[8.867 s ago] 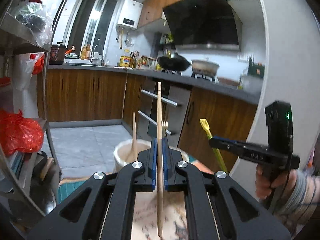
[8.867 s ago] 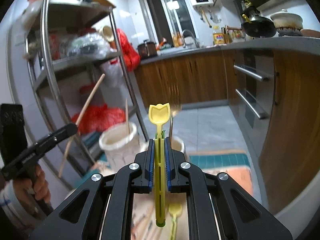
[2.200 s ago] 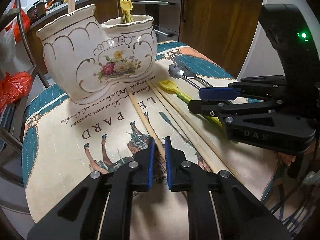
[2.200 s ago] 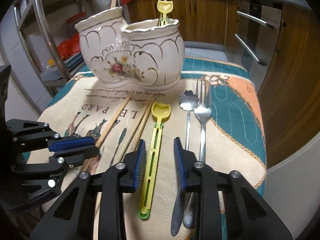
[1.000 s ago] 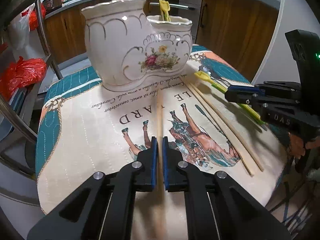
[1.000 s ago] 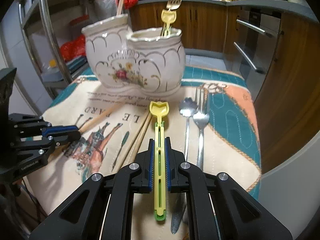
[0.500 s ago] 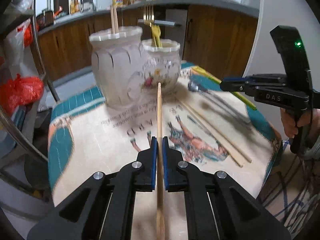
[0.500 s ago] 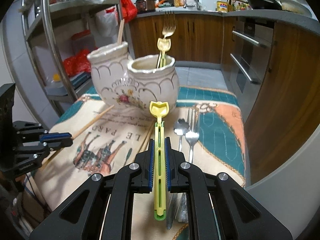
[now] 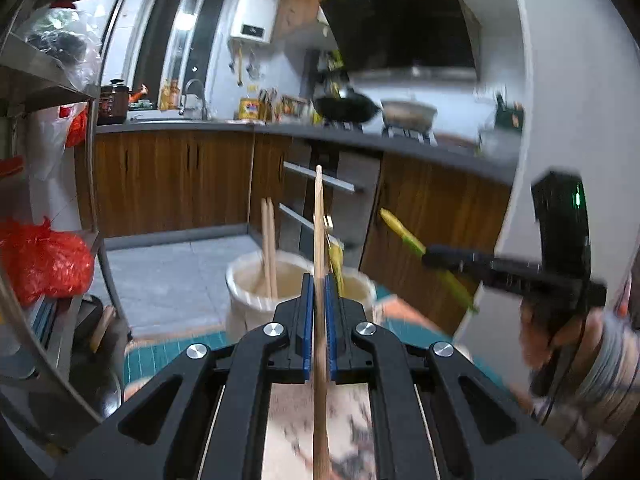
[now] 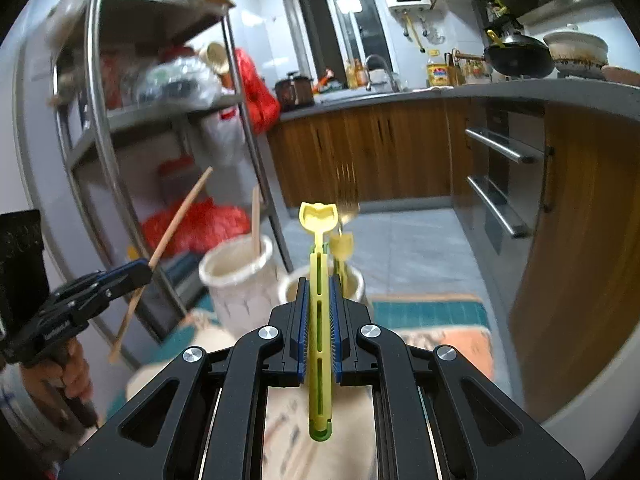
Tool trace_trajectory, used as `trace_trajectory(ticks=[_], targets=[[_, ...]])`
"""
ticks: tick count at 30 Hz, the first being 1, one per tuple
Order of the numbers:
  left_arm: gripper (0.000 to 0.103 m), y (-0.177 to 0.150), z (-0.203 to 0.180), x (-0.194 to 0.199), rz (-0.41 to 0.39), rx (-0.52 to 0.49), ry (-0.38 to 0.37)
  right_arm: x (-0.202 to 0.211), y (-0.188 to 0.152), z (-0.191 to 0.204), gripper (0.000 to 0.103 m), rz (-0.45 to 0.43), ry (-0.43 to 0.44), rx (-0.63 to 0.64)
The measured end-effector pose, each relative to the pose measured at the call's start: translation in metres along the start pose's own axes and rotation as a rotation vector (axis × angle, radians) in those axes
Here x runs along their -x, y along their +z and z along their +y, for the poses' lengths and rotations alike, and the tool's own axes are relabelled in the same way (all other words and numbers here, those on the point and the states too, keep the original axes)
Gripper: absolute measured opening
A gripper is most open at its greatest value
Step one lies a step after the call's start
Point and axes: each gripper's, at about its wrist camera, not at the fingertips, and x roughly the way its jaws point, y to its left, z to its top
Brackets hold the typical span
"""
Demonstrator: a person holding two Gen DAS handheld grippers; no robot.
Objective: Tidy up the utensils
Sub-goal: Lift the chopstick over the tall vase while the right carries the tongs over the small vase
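My left gripper (image 9: 319, 300) is shut on a wooden chopstick (image 9: 319, 232) and holds it upright, high above the table. Past it stands the white two-pot ceramic holder (image 9: 248, 280); its left pot holds two chopsticks (image 9: 269, 248), its right pot a yellow utensil (image 9: 337, 258). My right gripper (image 10: 319, 304) is shut on a yellow plastic spoon (image 10: 319, 248), raised above the holder (image 10: 240, 276). It also shows in the left wrist view (image 9: 436, 258), and the left gripper in the right wrist view (image 10: 138, 274).
A metal shelf rack (image 10: 100, 128) with bags stands left of the table. Wooden cabinets (image 9: 172, 184) and an oven (image 10: 500, 184) line the far side. The patterned cloth (image 10: 432, 320) covers the table below.
Both grippers have lifted and tilted up with their utensils; the view now looks over the holder's rims into the kitchen. The cloth and the utensils lying on it have dropped out of sight.
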Motion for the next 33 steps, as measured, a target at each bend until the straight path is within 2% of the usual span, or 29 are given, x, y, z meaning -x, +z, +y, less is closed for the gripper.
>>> trace_trajectory(ticks=[6, 12, 15, 18, 24, 33], targets=[[0.005, 0.028, 0.025, -0.025, -0.074, 0.098, -0.002, -0.018, 0.021, -0.002, 0.010, -0.087, 0.036, -0.045], [0.005, 0.037, 0.045, -0.057, -0.144, 0.214, 0.003, -0.048, 0.030, -0.010, 0.010, -0.136, 0.081, -0.115], [0.005, 0.038, 0.053, -0.071, -0.170, 0.256, 0.016, -0.062, 0.031, -0.017, 0.010, -0.154, 0.139, -0.167], [0.005, 0.037, 0.051, -0.081, -0.190, 0.247, 0.040, -0.075, 0.030, -0.021, 0.010, -0.166, 0.164, -0.198], [0.005, 0.027, 0.048, -0.094, -0.208, 0.202, 0.115, -0.098, 0.021, -0.024, 0.010, -0.173, 0.144, -0.220], [0.005, 0.013, 0.053, -0.102, -0.192, 0.198, 0.151, -0.113, 0.004, -0.002, 0.010, -0.168, 0.064, -0.055]])
